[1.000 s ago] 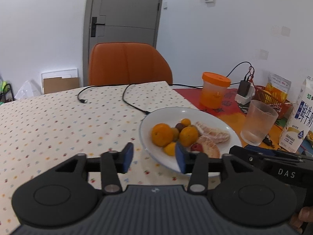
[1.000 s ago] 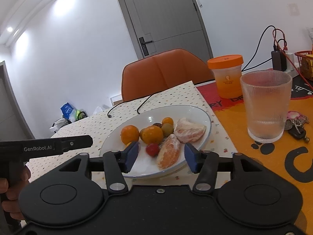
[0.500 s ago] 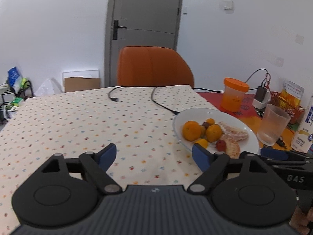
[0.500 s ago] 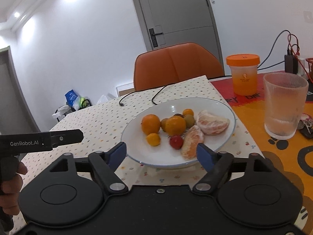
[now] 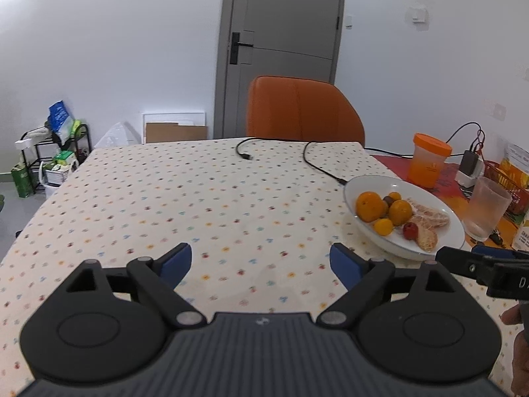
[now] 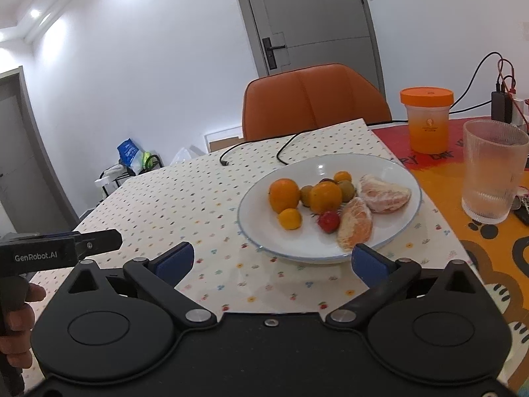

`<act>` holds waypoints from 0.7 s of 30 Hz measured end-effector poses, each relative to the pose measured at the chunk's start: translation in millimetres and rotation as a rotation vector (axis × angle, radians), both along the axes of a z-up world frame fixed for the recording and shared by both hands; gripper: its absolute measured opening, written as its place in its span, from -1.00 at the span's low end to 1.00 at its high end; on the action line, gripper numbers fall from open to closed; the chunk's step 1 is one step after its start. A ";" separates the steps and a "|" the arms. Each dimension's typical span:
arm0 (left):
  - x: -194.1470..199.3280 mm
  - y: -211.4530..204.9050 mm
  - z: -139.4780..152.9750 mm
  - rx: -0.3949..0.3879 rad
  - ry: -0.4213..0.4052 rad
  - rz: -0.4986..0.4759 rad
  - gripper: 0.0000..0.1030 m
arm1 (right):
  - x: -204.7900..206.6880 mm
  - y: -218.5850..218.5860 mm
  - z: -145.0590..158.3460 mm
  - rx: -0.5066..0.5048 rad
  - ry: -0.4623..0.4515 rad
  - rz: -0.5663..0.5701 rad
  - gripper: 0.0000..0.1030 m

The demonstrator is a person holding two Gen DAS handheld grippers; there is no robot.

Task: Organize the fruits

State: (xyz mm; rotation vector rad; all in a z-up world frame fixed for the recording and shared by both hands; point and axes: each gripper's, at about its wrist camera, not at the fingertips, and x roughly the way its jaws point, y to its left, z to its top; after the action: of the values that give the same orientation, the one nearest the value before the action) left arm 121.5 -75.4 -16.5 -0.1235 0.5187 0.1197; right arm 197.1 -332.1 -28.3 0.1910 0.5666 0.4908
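Fruits [image 6: 325,198] heaped on white plate [image 6: 258,228], rear ones half hidden, left tool [image 5: 261,263] and right tool [image 6: 269,259] wide open, empty

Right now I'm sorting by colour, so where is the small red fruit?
In the right wrist view the small red fruit lies on the white plate, near its front, touching the peeled orange segment on its right, below the round orange.

— What do the tools look like?
— The left gripper [image 5: 261,264] has black linkages, silver pivot pins, blue pads [image 5: 175,260] and a ribbed grey housing. The right gripper [image 6: 271,261] matches it, with a smooth black housing.
— Markings?
— White "GenRobot.AI" lettering on the left one, above bare fingers [image 6: 20,311].
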 end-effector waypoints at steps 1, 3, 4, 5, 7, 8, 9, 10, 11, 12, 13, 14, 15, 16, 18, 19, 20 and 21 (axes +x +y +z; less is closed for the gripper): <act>-3.6 2.8 0.2 -0.001 -0.002 0.008 0.75 | -1.7 2.0 1.2 0.000 0.002 0.006 1.00; -11.4 8.7 0.5 -0.005 -0.008 0.025 0.76 | -5.2 6.7 3.2 -0.002 0.004 0.017 1.00; -15.2 12.2 0.8 -0.011 -0.008 0.031 0.77 | -7.4 9.4 4.2 -0.004 0.002 0.024 1.00; -18.4 15.8 1.2 -0.020 -0.008 0.038 0.77 | -8.9 11.3 4.7 -0.004 0.002 0.029 1.00; -27.1 23.6 2.5 -0.036 -0.019 0.062 0.77 | -12.3 16.4 5.9 -0.006 0.009 0.042 1.00; -30.4 26.4 3.4 -0.037 -0.024 0.071 0.78 | -13.9 18.9 6.3 -0.008 0.012 0.048 1.00; -34.6 29.8 4.2 -0.036 -0.030 0.079 0.78 | -15.4 21.3 6.7 -0.010 0.014 0.054 1.00; -37.7 32.0 5.2 -0.035 -0.035 0.087 0.79 | -17.3 24.1 7.4 -0.014 0.016 0.062 1.00; -40.2 34.7 5.8 -0.035 -0.038 0.096 0.80 | -19.2 26.7 8.0 -0.018 0.017 0.070 1.00; -43.2 37.9 6.4 -0.039 -0.040 0.104 0.80 | -21.5 29.0 8.8 -0.023 0.018 0.076 1.00; -45.6 40.6 6.7 -0.042 -0.041 0.109 0.80 | -23.4 31.6 9.8 -0.029 0.016 0.083 1.00; -48.0 43.1 7.1 -0.046 -0.042 0.111 0.80 | -24.7 33.4 10.8 -0.034 0.015 0.087 1.00; -50.8 45.8 7.7 -0.048 -0.040 0.110 0.80 | -26.0 35.0 12.0 -0.039 0.013 0.090 1.00; -53.4 47.8 8.5 -0.049 -0.039 0.107 0.80 | -27.7 36.4 13.3 -0.045 0.010 0.093 1.00; -59.6 50.9 10.4 -0.048 -0.046 0.104 0.80 | -30.7 37.7 15.5 -0.052 0.010 0.097 1.00; -62.5 52.1 10.8 -0.047 -0.051 0.104 0.80 | -32.6 38.4 16.4 -0.053 0.012 0.099 1.00; -65.4 53.1 11.4 -0.049 -0.055 0.104 0.80 | -34.0 38.5 17.0 -0.052 0.016 0.102 1.00; -68.6 54.1 11.9 -0.052 -0.058 0.104 0.81 | -35.8 38.7 17.8 -0.052 0.019 0.106 1.00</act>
State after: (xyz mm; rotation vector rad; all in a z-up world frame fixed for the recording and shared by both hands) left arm 52.8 -21.3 -4.6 -0.2041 0.4580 0.2037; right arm 161.3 -293.4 -10.5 0.1172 0.6094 0.5766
